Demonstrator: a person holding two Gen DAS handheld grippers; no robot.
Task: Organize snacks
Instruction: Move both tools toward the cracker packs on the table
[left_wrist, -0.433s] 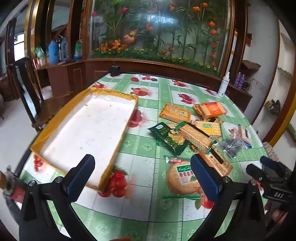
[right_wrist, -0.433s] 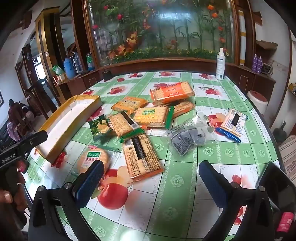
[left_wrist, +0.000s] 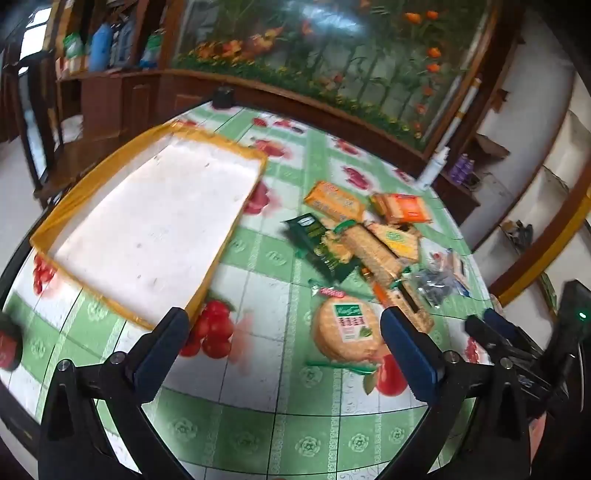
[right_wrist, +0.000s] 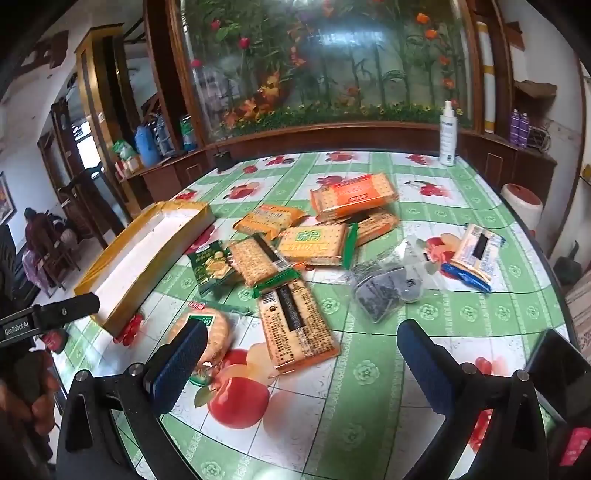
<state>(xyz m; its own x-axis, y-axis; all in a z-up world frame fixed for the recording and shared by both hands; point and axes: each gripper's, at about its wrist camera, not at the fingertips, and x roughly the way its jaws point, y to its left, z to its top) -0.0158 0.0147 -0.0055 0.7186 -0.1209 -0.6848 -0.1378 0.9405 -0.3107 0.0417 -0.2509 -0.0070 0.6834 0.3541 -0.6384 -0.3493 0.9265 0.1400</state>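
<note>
Several snack packs lie in a loose pile on the green fruit-print table (right_wrist: 369, 387). A round biscuit pack (left_wrist: 345, 326) (right_wrist: 212, 332) lies nearest me, with a long cracker pack (right_wrist: 295, 326) beside it. Farther off are a dark green pack (left_wrist: 321, 247) (right_wrist: 210, 264) and an orange pack (right_wrist: 354, 195) (left_wrist: 404, 208). An empty shallow yellow-rimmed box (left_wrist: 48, 232) (right_wrist: 122, 291) sits at the left. My left gripper (left_wrist: 284, 343) is open above the table between the box and the round pack. The open right gripper (right_wrist: 301, 354) hovers just short of the long cracker pack. Neither holds anything.
A clear bag of dark pieces (right_wrist: 384, 291) and a blue-ended pack (right_wrist: 474, 256) lie to the right. A white spray bottle (right_wrist: 447, 134) and a small black object (right_wrist: 223, 160) stand at the table's far edge. Wooden chairs (right_wrist: 85, 195) and cabinets surround the table.
Both grippers have drifted slightly forward and lower toward the snack pile. The left view has rolled a little. Both stay open.
</note>
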